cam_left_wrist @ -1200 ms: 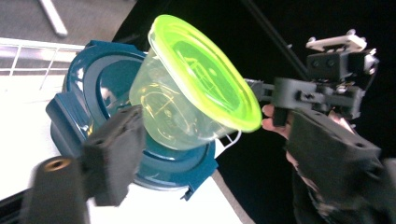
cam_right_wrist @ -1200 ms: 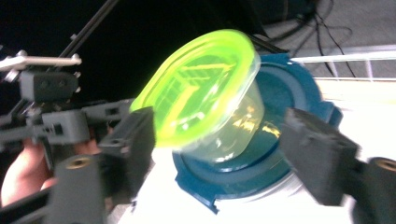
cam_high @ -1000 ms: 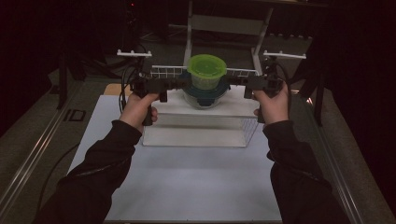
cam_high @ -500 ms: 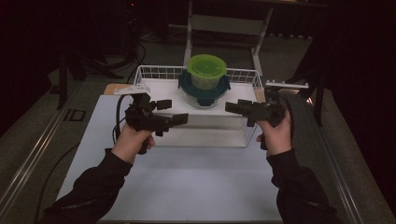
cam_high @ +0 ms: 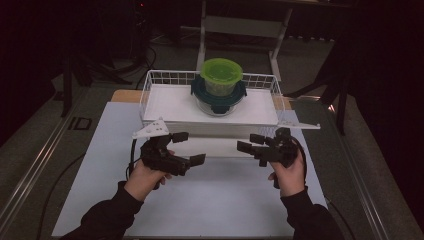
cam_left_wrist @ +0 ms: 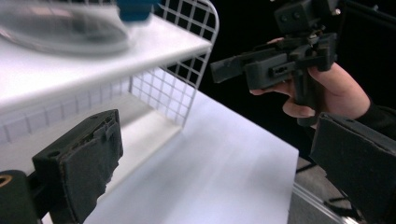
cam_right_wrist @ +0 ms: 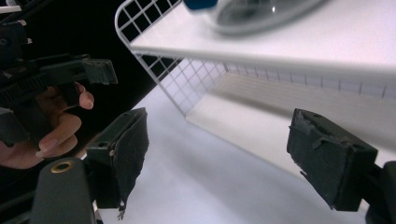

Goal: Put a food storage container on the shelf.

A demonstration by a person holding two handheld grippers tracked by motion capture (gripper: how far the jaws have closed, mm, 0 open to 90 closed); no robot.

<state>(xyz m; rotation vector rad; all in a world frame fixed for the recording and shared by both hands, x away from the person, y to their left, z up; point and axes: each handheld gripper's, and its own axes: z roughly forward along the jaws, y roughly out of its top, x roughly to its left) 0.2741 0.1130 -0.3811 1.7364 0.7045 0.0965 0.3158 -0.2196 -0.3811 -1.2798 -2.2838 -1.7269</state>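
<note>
Nearest the camera in the high view, two dark sleeves are coming in from the bottom edge over a white mat point(cam_high: 210, 205) that is covering the tabletop point(cam_high: 60, 150). The left gripper point(cam_high: 189, 148) is sitting in the person's left hand point(cam_high: 145, 175), with its grey three-cornered plate on top and a cable trailing beside the wrist; its jaws are standing wide apart with nothing between them, as the left gripper view is showing. The right gripper point(cam_high: 251, 143) is sitting in the right hand point(cam_high: 289, 175), and its jaws are likewise gaping wide and holding nothing. The two grippers are pointing toward each other, well apart, with bare mat between them.

Just beyond them a white wire rack point(cam_high: 150, 87) is standing on the mat, its flat white shelf point(cam_high: 170, 102) raised above a lower level and nothing standing between it and the grippers. Both grippers are hovering near its front edge, not touching it.

On the shelf's middle a clear glass container point(cam_high: 217, 102) is resting, closed by a dark teal lid point(cam_high: 200, 92). A smaller tub with a bright green lid point(cam_high: 221, 70) is stacked on top; its contents are too dim to tell.

Farther off, a pale metal stand point(cam_high: 245, 25) and dark floor are lying behind the tabletop.
</note>
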